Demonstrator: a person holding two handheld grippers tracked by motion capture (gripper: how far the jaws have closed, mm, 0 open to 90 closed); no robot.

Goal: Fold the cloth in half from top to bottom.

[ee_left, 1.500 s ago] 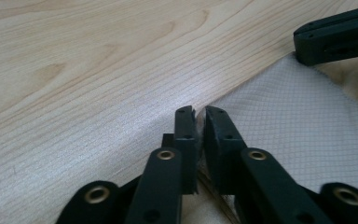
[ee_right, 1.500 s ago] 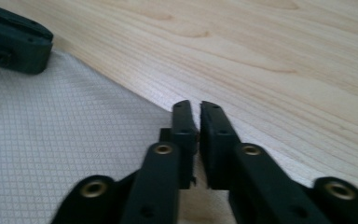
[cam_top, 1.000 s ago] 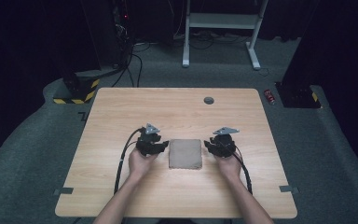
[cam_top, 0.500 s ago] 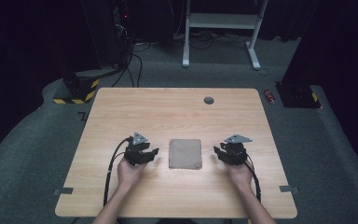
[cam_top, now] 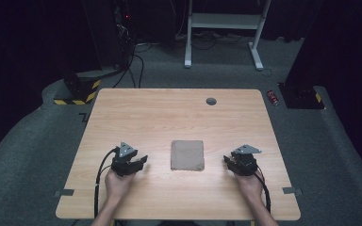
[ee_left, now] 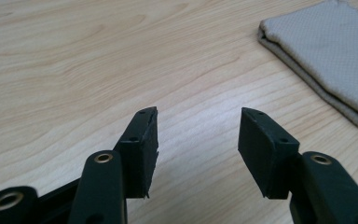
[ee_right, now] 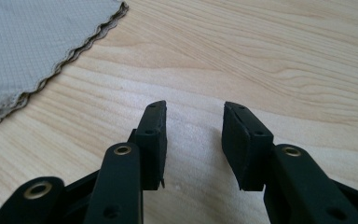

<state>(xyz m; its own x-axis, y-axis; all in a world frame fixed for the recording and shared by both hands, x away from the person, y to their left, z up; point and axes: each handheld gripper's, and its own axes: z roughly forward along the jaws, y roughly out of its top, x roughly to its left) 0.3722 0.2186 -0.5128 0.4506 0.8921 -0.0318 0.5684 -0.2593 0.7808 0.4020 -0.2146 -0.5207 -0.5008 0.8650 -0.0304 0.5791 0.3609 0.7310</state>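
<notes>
Tongs, both pairs, are standing open and empty. Compared with the earlier high views, where they sat just beside the folded cloth, the left tongs and right tongs are now lying well apart from it, one to each side, drawn back toward the near edge of the worktop. Both pairs' jaws have just been opening, the left the wider, and nothing is lying between them; bare wood is showing through each gap.

Cloth: lying flat near the middle of the worktop, folded into a neat rectangle of several layers, edges stacked. In the left gripper view the cloth is sitting off at upper right; in the right gripper view the cloth is at upper left, its scalloped edge layers showing.

Judgement: the release and withdrawal are suggesting the folding is finished, or that a pause is falling between folds.

Containers: none on the worktop. One small dark disc is sitting near the far edge, well away from the cloth.
</notes>
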